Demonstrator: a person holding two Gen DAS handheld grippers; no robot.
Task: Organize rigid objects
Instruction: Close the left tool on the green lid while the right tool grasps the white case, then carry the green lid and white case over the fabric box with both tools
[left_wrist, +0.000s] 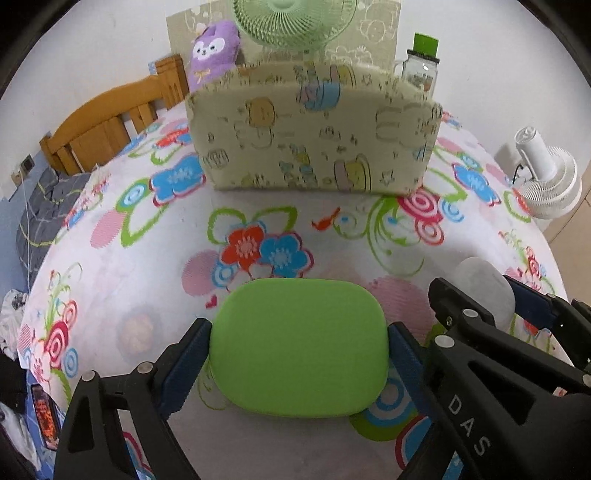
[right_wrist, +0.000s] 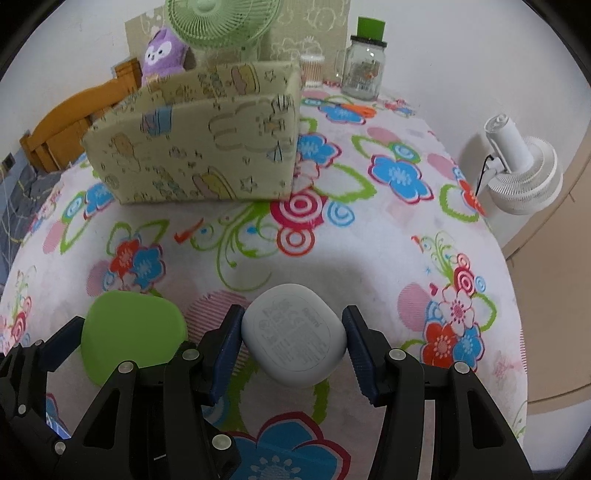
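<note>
Green case (left_wrist: 299, 347), a smooth matte slab with rounded corners, sits between the blue ribbed pads of the left hand-held gripper (left_wrist: 299, 350), both pads touching its short ends, low over the flowered cloth (left_wrist: 332, 229) on the tabletop. Beside it the white case (right_wrist: 295, 338), a glossy rounded pebble with faint grey print on its face, is pinched by the right hand-held gripper (right_wrist: 293, 339), a pad against each side. Only the right wrist view shows that print; from the left wrist the white case is a blurred pale lump behind the right gripper's black fingers. The right view also shows the inside of the fabric box (right_wrist: 199, 147), a soft padded bin in cream cartoon cloth, and a cotton-swab tub (right_wrist: 312, 70) beside the glass jar (right_wrist: 364, 70) with a green cap. Both views show a purple plush toy (left_wrist: 214, 55), a green wire-grille fan (left_wrist: 295, 22) and a white fan (right_wrist: 524, 177).
</note>
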